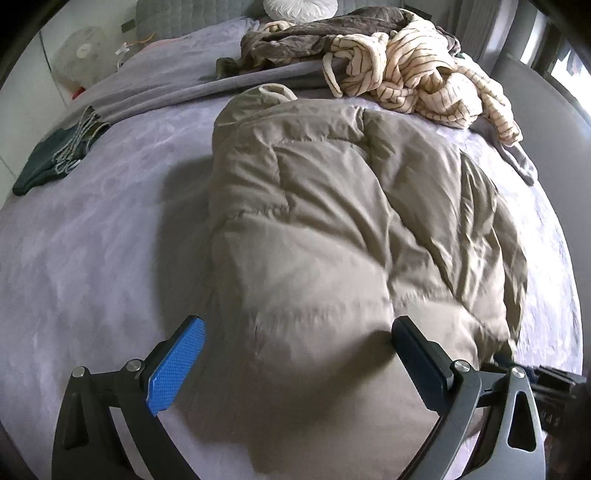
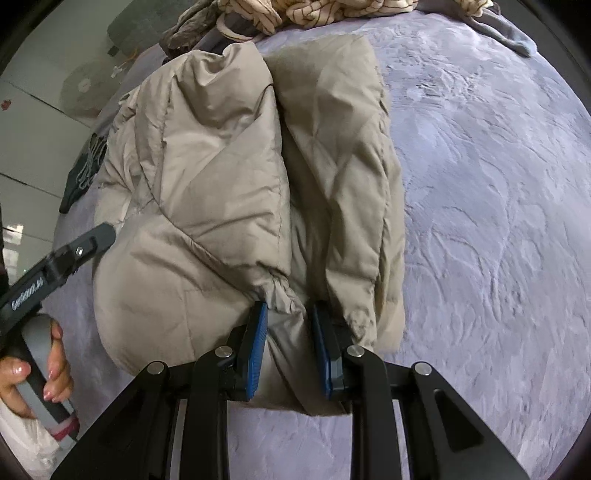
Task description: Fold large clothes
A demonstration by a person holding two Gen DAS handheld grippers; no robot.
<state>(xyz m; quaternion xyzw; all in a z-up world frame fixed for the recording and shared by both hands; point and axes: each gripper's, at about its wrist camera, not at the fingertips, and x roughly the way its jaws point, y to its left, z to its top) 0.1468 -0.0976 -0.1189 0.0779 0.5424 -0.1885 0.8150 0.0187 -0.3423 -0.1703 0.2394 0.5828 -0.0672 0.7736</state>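
A beige puffer jacket (image 1: 332,206) lies folded lengthwise on the purple-grey bedspread (image 1: 92,258). In the left wrist view my left gripper (image 1: 299,325) stands wide open over the jacket's near end. The padded fabric bulges up between its blue pad (image 1: 177,365) and its dark finger (image 1: 421,362). In the right wrist view my right gripper (image 2: 289,306) points steeply down, its blue pads (image 2: 258,339) pinched on the jacket (image 2: 207,177) at the gathered hem near the bed's front. A person's hand (image 2: 48,365) holds the left gripper's handle at the left of that view.
A cream striped garment (image 1: 424,74) and a brown-grey one (image 1: 314,37) are heaped at the far side of the bed. A dark green item with a cord (image 1: 55,155) lies at the left edge. A white cushion (image 1: 299,7) and a fan (image 1: 81,55) stand beyond.
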